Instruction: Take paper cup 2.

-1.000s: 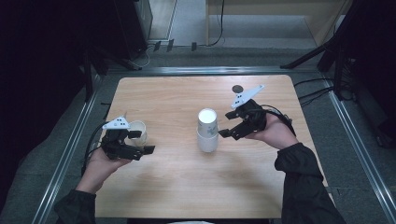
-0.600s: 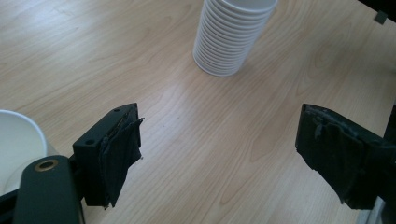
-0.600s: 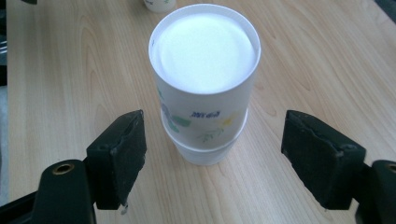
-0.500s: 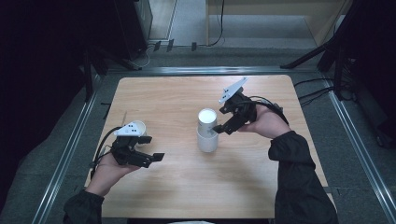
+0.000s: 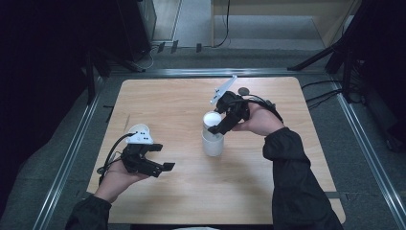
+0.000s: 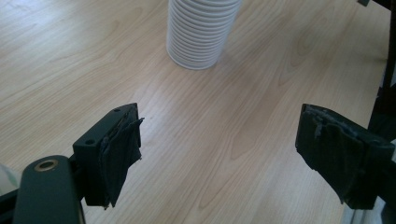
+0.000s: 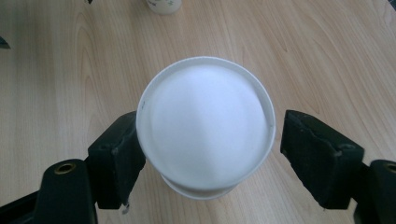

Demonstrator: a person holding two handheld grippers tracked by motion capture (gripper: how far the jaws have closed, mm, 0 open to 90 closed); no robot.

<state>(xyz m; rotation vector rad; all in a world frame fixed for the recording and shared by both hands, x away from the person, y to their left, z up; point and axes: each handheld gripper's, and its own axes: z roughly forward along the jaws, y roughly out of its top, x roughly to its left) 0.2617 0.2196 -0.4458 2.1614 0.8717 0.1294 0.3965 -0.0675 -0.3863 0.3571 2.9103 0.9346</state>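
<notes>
Table [image 5: 182, 201]: pale wood top, metal rails along its left and right edges, dark floor around it.

Left gripper [image 5: 160, 158]: held in the person's left hand [image 5: 117, 179] near the table's front-left part, jaws pointing toward the table's middle. Jaws stand wide apart with bare wood between them; nothing held. A cable trails from its body. In the left gripper view [image 6: 219, 158] the ribbed base of the stack rises ahead, well apart from both jaws.

Cup stack [image 5: 212, 136]: white paper cups nested upside down, standing upright near the table's centre, the flat white bottom of the topmost cup facing up. Seen from above in the right gripper view [image 7: 205, 123] as a round white disc.

Right gripper [image 5: 216, 125]: held in the right hand [image 5: 261, 122], reaching from the right and angled down over the top of the stack. Jaws have just been closing a little, with the top cup between them; the one on the left of its view looks to touch the rim, the other stands just clear, so no grip.

Small round dark object [image 5: 244, 90]: lies near the far edge, behind the right gripper; kind not discernible.
</notes>
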